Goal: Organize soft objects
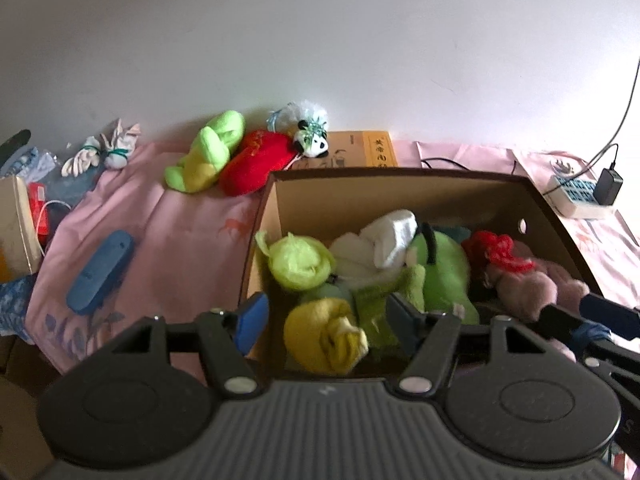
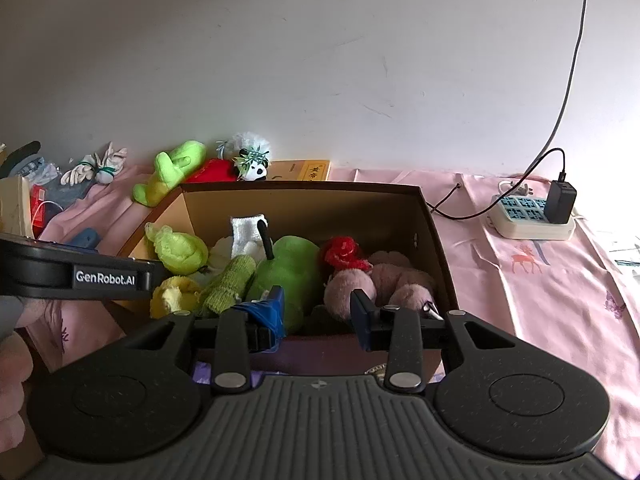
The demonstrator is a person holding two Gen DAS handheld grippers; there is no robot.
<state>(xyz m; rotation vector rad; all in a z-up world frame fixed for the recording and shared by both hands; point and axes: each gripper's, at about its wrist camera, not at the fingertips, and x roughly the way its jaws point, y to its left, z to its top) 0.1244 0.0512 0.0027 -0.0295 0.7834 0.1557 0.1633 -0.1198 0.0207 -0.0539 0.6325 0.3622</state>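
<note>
Looking along our left gripper (image 1: 324, 316), spread and empty, we see the cardboard box (image 1: 360, 190) crammed with soft toys (image 1: 440, 272). Right view: right gripper (image 2: 318, 312) parted, holding nothing; its frame hides the box's near wall.

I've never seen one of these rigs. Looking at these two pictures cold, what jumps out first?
The open cardboard box in the middle, stuffed with bright soft things: a big green plush, a pink plush with a red knitted piece on it, and rolled yellow and green cloths. Behind it, against the white wall, a lime-green toy, a red cushion and a small panda lie on the pink sheet. Both black grippers hover open over the box's near edge.
</note>
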